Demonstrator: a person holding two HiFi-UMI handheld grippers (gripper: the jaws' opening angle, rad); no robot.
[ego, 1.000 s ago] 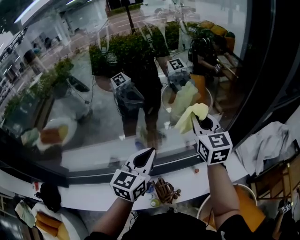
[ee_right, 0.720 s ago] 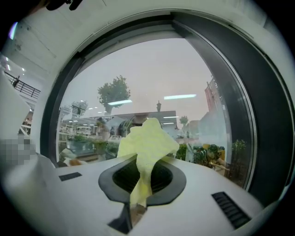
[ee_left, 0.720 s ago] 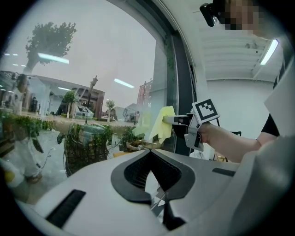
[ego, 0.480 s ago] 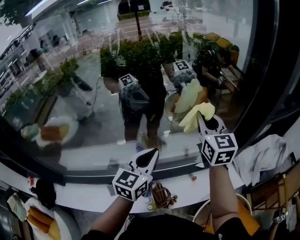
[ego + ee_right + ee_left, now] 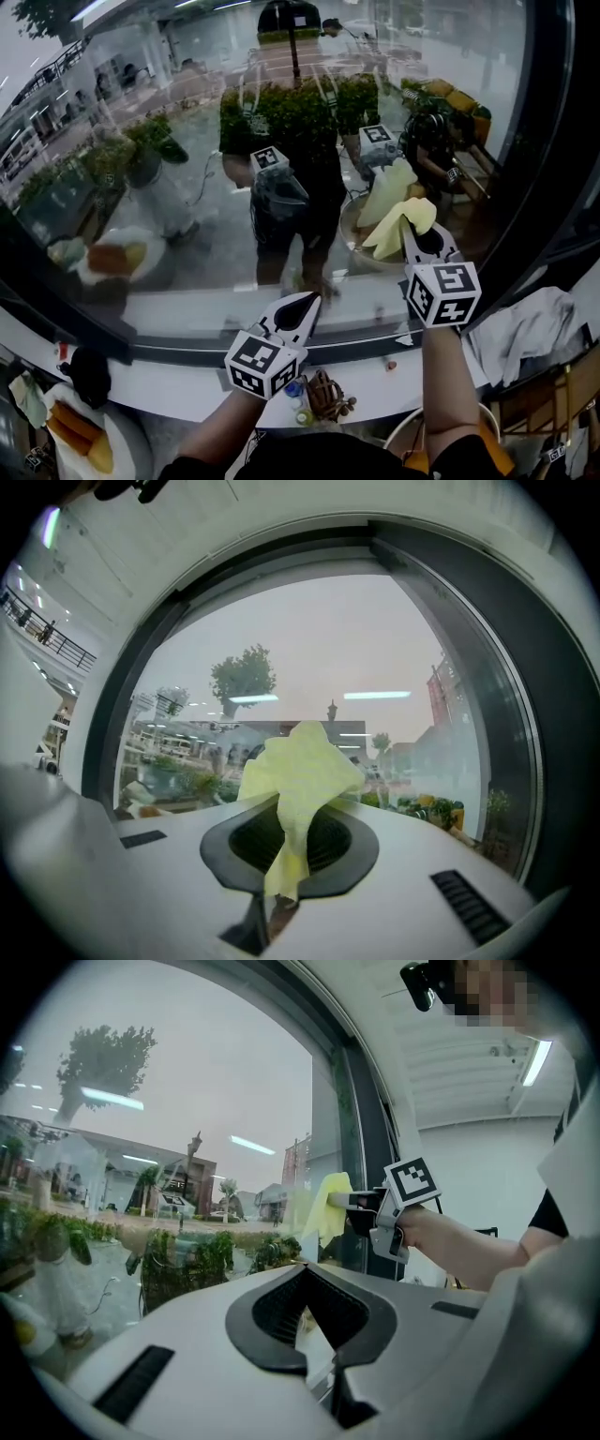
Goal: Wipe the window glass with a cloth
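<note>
while the left tongs [image 5: 298, 307] sat closed and empty, low before the window glass [image 5: 187, 187], the right tongs [image 5: 419, 242] clamped a yellow cloth [image 5: 396, 232], its bunched top fanning above their tips, close against the pane.

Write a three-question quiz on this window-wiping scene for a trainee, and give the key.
1. Multiple choice: which hand-held gripper holds the cloth? A. left B. right C. neither
2. True or false: the left hand-held gripper has its jaws wide apart.
3. Fill in: the cloth is pale ____.

Key
1. B: the right hand-held gripper is shut on it.
2. False: the left hand-held gripper's jaws are together, with nothing between them.
3. yellow
</note>
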